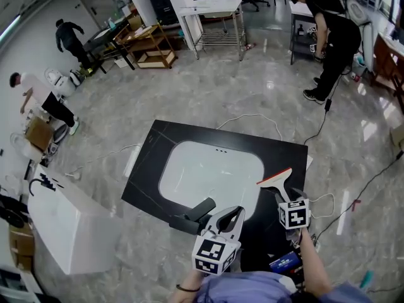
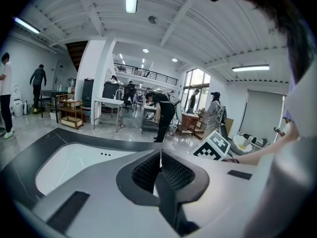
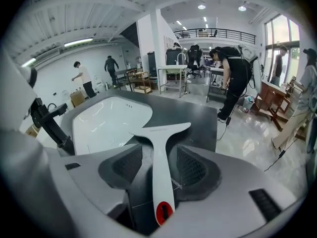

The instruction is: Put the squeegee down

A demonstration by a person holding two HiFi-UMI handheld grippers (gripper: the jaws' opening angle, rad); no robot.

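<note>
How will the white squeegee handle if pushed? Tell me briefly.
Probably light and stiff: the squeegee looks like thin one-piece plastic. It may slide easily on the glossy dark countertop. Its wide flat blade should stop rolling.

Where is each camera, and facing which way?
Head view: on the person's head, facing steeply down at the sink in a black countertop; left claw, right claw and arms show.
Left gripper view: on the left claw, facing across the sink into the room; shut jaws show.
Right gripper view: on the right claw, facing the squeegee between its open jaws.
Shared: head and right gripper views show the squeegee.
</note>
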